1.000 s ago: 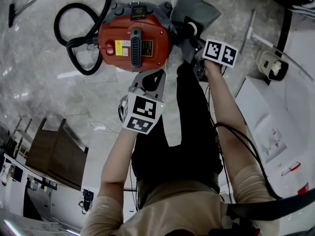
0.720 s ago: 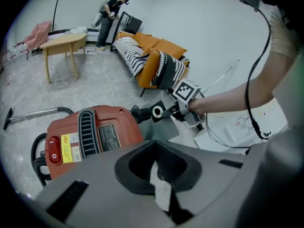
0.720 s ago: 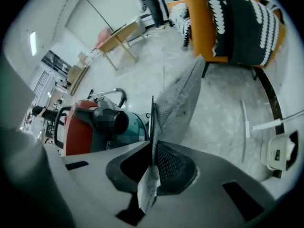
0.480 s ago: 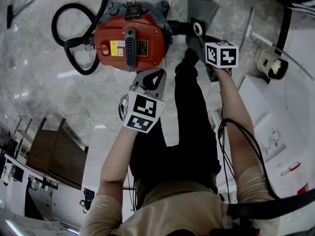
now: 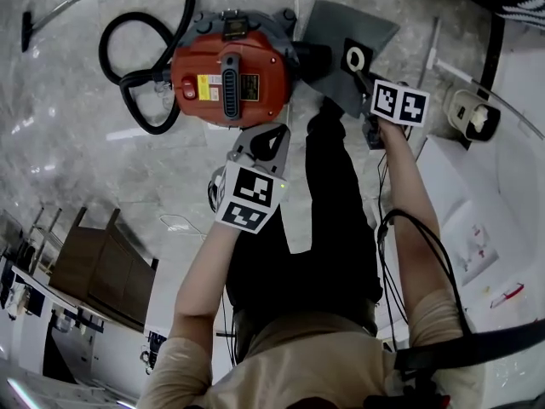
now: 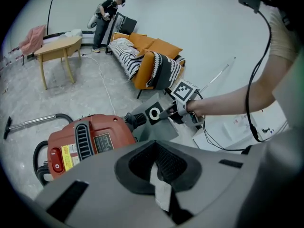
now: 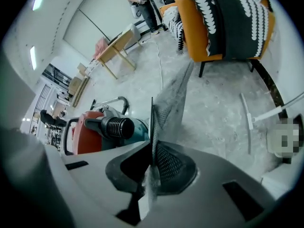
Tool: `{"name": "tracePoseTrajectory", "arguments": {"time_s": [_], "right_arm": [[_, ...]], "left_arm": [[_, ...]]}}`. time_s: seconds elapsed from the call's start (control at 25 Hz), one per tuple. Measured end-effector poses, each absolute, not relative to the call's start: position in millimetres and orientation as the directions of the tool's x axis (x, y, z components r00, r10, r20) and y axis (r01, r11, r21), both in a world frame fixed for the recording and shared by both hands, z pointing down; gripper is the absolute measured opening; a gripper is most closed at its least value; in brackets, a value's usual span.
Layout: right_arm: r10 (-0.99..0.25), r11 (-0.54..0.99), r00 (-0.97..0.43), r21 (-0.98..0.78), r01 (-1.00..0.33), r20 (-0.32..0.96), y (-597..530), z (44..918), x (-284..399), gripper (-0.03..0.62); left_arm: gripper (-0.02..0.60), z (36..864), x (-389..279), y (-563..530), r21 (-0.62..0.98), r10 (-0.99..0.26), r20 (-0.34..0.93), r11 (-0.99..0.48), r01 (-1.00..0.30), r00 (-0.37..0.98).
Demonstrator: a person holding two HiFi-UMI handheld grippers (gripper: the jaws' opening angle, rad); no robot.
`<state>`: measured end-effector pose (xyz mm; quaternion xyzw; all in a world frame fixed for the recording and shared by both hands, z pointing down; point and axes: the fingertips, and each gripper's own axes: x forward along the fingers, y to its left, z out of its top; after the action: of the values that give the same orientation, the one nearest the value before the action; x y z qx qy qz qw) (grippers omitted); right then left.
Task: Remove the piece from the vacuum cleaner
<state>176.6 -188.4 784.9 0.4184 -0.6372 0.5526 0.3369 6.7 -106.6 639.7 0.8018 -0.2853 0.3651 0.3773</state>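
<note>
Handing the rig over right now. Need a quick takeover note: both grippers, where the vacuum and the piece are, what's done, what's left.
Left gripper: shut, empty, held just short of the red vacuum cleaner.
Right gripper: shut on the black collar of the grey dust bag, held up beside the vacuum.
Vacuum: on the floor, hose looped on the side away from the bag. Its ribbed inlet port shows open with nothing on it.
Done: bag looks clear of the port.
Left: probably just carry the bag away and set it down. Keep the grip until then.
</note>
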Motion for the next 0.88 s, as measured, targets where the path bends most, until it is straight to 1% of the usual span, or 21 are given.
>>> {"name": "tracePoseTrajectory", "arguments": {"time_s": [0.2,0.4,0.64,0.76,0.88], "right_arm": [[-0.226,-0.056,-0.439,-0.462,-0.885,0.87,-184,751,195,0.026],[-0.253,-0.06,-0.438,-0.465,-0.883,0.863,-175,705,211,0.026],[-0.282,-0.117,-0.462,-0.508,-0.854,0.841,-168,652,227,0.028],[-0.308,-0.143,-0.46,-0.519,-0.843,0.833,-166,627,236,0.028],[-0.304,-0.134,-0.499,-0.555,-0.821,0.811,-165,601,239,0.028]], "left_arm": [[0.003,611,7,-110,0.369,-0.19,0.802,-0.588,-0.72,0.566],[0.003,568,8,-116,0.342,-0.214,0.799,-0.607,-0.717,0.562],[0.003,513,14,-110,0.328,-0.228,0.798,-0.613,-0.719,0.557],[0.003,494,21,-111,0.329,-0.218,0.79,-0.638,-0.697,0.573],[0.003,472,29,-115,0.31,-0.218,0.798,-0.651,-0.693,0.562]]}}
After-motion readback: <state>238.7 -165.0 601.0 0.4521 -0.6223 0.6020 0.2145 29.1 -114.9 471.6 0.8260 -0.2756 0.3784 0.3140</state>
